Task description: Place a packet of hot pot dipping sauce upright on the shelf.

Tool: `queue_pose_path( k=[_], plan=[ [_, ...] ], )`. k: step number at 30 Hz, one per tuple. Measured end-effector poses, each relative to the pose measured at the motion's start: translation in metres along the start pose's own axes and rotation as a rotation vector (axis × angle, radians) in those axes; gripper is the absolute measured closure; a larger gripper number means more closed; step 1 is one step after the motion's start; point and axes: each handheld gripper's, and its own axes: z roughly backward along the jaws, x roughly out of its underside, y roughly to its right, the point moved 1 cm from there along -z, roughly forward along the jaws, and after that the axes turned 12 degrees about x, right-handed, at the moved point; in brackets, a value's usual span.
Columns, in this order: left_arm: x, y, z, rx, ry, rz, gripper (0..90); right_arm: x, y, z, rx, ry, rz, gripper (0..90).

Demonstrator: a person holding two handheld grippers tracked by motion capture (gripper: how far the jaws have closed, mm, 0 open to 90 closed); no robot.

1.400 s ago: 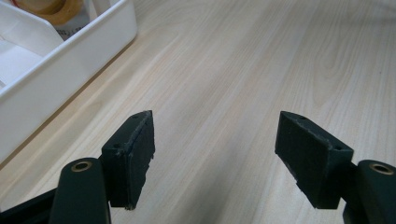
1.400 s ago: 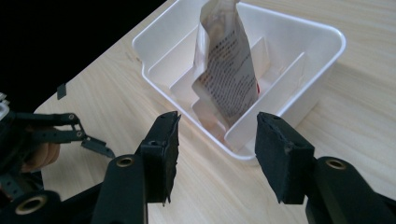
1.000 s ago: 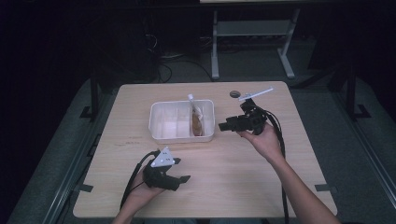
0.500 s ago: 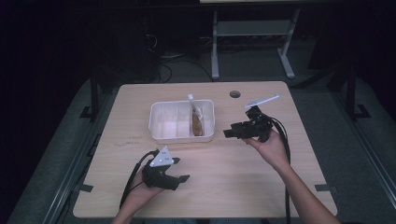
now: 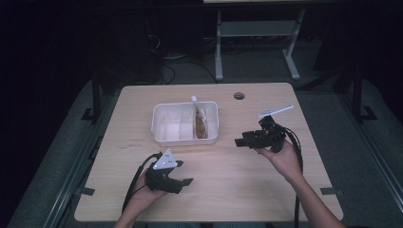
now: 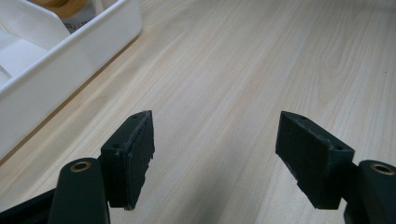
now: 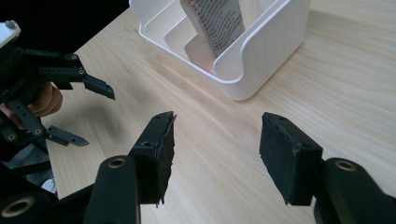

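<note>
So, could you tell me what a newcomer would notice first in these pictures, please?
Probably the white plastic divided tray near the middle of the pale wooden table, with a brownish tube lying in its right compartment. Next, the two black hand-held grippers with open jaws: the left gripper near the front edge, the right gripper beside the tray.

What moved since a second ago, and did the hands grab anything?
The right gripper drew back from the white plastic divided tray toward the person and the table's right side, jaws open and empty. The left gripper, the tray and the brown tube inside it stayed put.
</note>
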Motion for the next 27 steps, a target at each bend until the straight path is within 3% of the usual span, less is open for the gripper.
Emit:
queue_pose_path(
  k=[14,27],
  plan=[
    [0.000,-0.001,0.001,-0.004,-0.002,0.000,27.7,0.019,0.003,0.006,0.034,-0.030,0.014,40.1],
    [0.000,-0.001,0.002,-0.004,0.001,0.002,27.7,0.037,0.010,0.014,0.035,-0.011,0.000,39.8]
  ],
)
